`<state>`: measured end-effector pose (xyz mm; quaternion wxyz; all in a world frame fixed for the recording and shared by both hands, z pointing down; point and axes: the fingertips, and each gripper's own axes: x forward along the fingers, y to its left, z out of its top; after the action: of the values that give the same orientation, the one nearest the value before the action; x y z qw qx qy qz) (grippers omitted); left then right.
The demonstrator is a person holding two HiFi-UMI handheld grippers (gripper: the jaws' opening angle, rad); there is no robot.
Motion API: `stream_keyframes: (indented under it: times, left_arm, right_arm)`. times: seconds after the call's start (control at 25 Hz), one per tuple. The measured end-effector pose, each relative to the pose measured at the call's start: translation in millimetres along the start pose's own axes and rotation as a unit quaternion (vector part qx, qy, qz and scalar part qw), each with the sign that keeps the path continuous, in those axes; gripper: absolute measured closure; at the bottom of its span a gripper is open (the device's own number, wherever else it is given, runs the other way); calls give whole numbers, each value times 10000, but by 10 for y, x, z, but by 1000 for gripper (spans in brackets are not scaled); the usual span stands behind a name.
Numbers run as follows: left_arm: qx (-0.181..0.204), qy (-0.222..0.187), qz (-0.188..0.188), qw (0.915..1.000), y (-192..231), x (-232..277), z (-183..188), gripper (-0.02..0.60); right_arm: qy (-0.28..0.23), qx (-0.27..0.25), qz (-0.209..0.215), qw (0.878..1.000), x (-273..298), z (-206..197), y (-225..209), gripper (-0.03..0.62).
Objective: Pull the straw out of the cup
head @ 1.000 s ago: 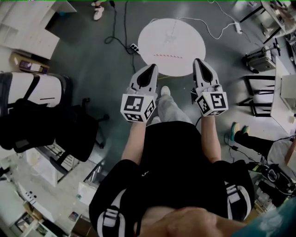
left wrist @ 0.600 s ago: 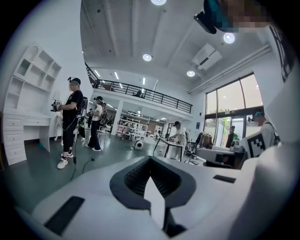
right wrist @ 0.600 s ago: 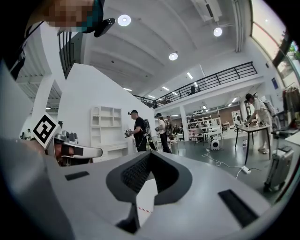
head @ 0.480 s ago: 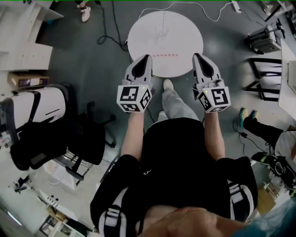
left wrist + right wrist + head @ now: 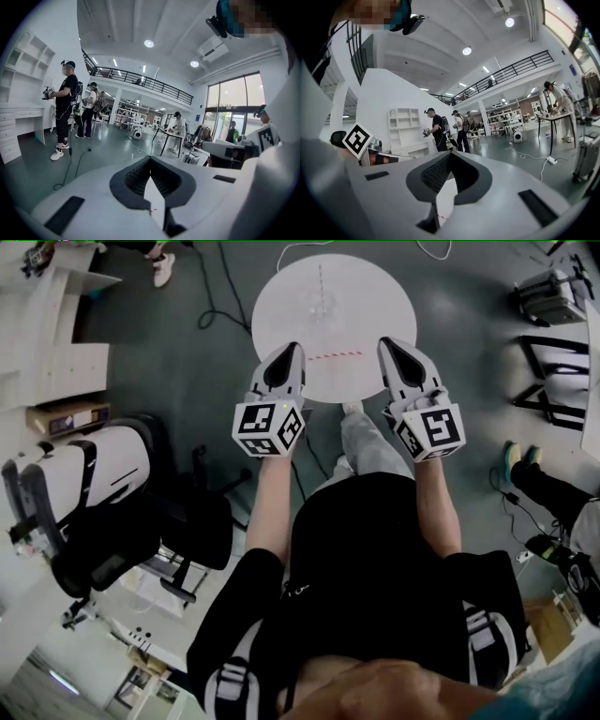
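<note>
Over the near rim of the round table point(image 5: 375, 296) both grippers now hang. Half a second back they were short of it, so the approach is nearly done. Left gripper point(image 5: 292, 349) and right gripper point(image 5: 388, 343): fingers pressed together, nothing held. Cup point(image 5: 324, 304) with straw point(image 5: 320, 276) stands past mid-table, well apart from both — faint, probably clear plastic. Open tabletop ahead to reach across; floor cable point(image 5: 211, 296) lies off to the left.

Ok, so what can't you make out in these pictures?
Cup and straw: head view, only a faint streak on the round table, too small to identify.
Its top: both gripper views, mostly blocked by the left tongs and right tongs, both shut.
</note>
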<state>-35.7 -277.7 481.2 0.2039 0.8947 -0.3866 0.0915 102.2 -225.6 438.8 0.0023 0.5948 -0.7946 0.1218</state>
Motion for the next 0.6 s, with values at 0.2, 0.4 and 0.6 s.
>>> stream_keyframes:
  times: [0.2,0.4,0.6]
  left_arm:
    - [-32,238,223,9995,127,261,-46,574]
    - [-247,489,237,9982,200,542,-152,574]
    - [-170,783,91,9967,212,828,-306,574]
  right_arm:
    - [122,158,84,9998,136,-99,-63,577]
    - [225,303,170,9991,253,-180,-104,578]
    - [401,349,26,9986,352,-283,-293,578]
